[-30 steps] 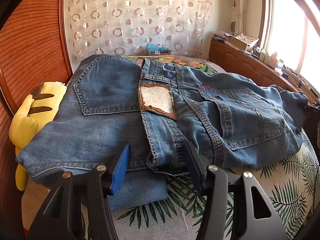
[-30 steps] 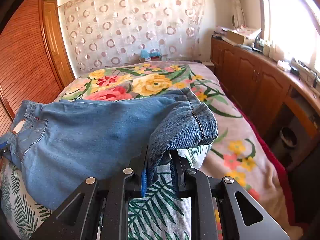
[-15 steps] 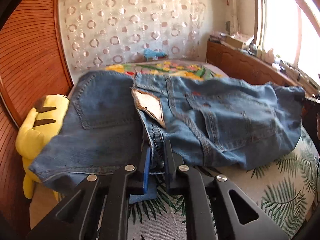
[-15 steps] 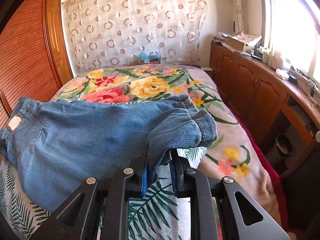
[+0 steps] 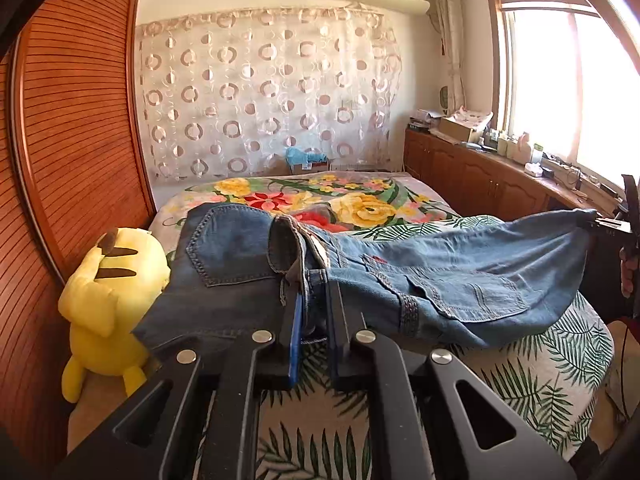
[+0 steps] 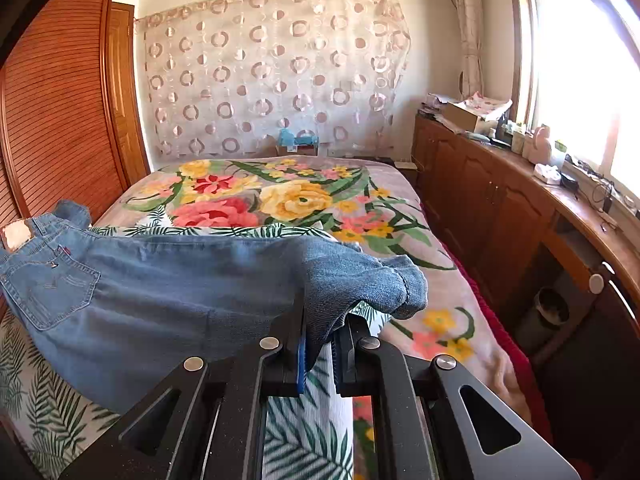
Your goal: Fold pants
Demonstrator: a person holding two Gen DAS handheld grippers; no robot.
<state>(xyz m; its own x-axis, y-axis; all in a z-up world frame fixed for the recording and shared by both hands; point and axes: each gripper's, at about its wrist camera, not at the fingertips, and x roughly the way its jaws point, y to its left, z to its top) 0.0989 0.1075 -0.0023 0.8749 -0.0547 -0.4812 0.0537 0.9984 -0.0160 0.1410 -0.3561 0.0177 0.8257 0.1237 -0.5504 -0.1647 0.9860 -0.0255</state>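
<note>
Pinching the jeans at the waistband with the left gripper, its jaws having just been closing and now pressing together on the denim, the blue pad lying flat against the fabric. Pinching the hem end with the right gripper, its jaws also having just been closing tighter on denim, a bunched cuff spilling over the fingertips to the right. Holding the jeans stretched sideways between both grippers, seat side showing, back pocket and pale patch facing up at the left of the right wrist view. Sagging in the middle above the sheet at the near end of the bed; hard telling whether the lowest fold is touching it. Lying farther back, a blanket with big flowers. Sitting at the bed's left edge, just beside the waistband end, a yellow plush, leaning against the slatted wardrobe. Hanging behind the bed, a curtain with rings; running along the right wall under the window, brown cabinets.
</note>
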